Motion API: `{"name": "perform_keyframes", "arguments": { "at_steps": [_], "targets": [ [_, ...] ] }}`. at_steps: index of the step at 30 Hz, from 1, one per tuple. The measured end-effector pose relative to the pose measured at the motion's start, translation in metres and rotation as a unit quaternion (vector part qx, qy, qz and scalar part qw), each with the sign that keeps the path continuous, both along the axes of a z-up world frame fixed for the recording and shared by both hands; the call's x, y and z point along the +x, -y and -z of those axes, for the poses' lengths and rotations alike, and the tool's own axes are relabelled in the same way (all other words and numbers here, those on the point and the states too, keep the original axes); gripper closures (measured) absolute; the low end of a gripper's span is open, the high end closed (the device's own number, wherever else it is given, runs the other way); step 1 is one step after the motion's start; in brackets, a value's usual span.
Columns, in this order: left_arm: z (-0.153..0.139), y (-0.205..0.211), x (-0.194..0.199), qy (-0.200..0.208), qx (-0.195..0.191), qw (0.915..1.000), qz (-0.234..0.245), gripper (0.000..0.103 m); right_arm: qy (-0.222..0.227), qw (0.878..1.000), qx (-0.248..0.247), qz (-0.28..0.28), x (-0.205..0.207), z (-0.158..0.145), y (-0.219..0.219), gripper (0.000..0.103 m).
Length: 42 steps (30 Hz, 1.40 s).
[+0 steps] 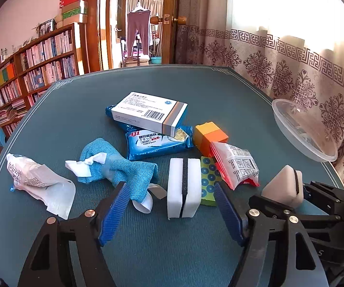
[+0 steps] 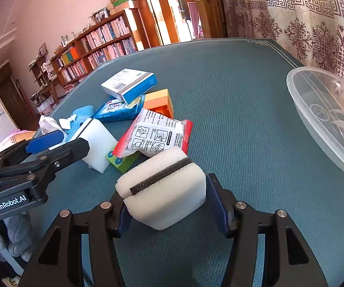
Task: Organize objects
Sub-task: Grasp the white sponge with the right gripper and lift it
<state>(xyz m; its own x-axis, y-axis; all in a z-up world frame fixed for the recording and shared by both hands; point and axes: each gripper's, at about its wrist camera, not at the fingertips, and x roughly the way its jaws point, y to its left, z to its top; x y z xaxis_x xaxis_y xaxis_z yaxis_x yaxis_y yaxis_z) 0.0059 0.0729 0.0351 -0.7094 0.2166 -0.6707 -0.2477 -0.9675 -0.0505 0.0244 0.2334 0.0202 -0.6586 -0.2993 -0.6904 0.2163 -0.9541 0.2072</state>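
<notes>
My right gripper [image 2: 167, 198] is shut on a white sponge with a black middle stripe [image 2: 162, 191], held just above the teal table mat; the same sponge shows in the left wrist view [image 1: 283, 186]. My left gripper [image 1: 170, 191] is open, its blue pads either side of a second white sponge [image 1: 184, 187] standing on the mat. That sponge also shows in the right wrist view [image 2: 98, 141]. A clear plastic bowl [image 2: 325, 117] sits at the right table edge; it also shows in the left wrist view [image 1: 301, 131].
A pile lies mid-table: white medicine box [image 1: 150, 112], blue cracker packet [image 1: 157, 143], orange block [image 1: 210, 136], red-edged white packet [image 1: 236, 165], green dotted pad [image 1: 207, 181], blue cloth [image 1: 114, 165], crumpled white wrapper [image 1: 40, 181]. A curtain hangs to the right, and bookshelves stand to the left.
</notes>
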Motion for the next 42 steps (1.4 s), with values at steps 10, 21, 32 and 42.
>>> {"name": "perform_keyframes", "arguments": {
  "at_steps": [10, 21, 32, 42],
  "targets": [
    [0.008, -0.003, -0.004, 0.029, 0.009, 0.9995, 0.010, 0.072, 0.000, 1.000, -0.004, 0.000, 0.001, 0.001, 0.001, 0.046],
    [-0.012, 0.004, 0.016, 0.012, 0.022, 0.9996, 0.012, 0.073, 0.000, 1.000, -0.018, -0.001, -0.001, -0.001, -0.004, 0.046],
    [-0.039, -0.006, 0.025, -0.017, 0.030, 0.9990, 0.027, 0.073, -0.024, 0.999, -0.037, 0.009, 0.008, -0.013, -0.014, 0.051],
    [-0.047, -0.032, 0.017, -0.019, 0.035, 0.9975, 0.059, 0.073, -0.091, 0.990, -0.054, 0.089, 0.024, -0.054, -0.070, 0.052]
  ]
}}
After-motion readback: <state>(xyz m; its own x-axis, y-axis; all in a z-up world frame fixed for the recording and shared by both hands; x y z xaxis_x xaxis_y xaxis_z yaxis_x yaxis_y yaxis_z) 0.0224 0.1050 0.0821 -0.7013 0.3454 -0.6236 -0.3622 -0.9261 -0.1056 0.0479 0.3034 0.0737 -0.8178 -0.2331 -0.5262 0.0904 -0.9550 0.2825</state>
